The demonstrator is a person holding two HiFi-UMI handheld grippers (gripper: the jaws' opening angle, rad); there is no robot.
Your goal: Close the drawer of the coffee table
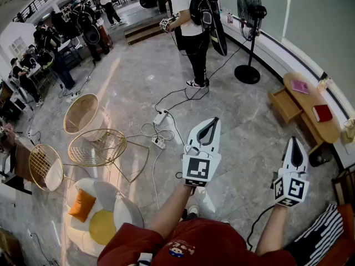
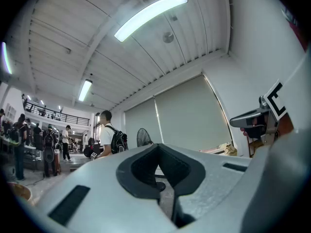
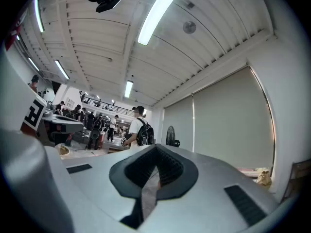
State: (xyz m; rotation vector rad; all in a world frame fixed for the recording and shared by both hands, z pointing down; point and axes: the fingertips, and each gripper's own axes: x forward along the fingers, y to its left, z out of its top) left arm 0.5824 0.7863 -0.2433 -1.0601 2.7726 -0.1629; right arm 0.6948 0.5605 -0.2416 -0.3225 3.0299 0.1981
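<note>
The oval wooden coffee table (image 1: 327,131) stands by the right wall in the head view. Its drawer (image 1: 284,105) is pulled out toward the room. A red book (image 1: 322,113) and a pink book (image 1: 300,86) lie on its top. My left gripper (image 1: 212,121) is held out over the floor, well short of the table, jaws shut with nothing in them. My right gripper (image 1: 292,140) is beside it, nearer the table, also shut and empty. Both gripper views look roughly level across the room, and each one's jaw tips (image 2: 158,146) (image 3: 156,147) meet.
A standing fan (image 1: 248,32) is beyond the table. A person with a backpack (image 1: 191,32) stands ahead. A power strip with cables (image 1: 160,117) lies on the floor. Wire chairs (image 1: 97,147) and a white seat with an orange cushion (image 1: 82,204) are at the left.
</note>
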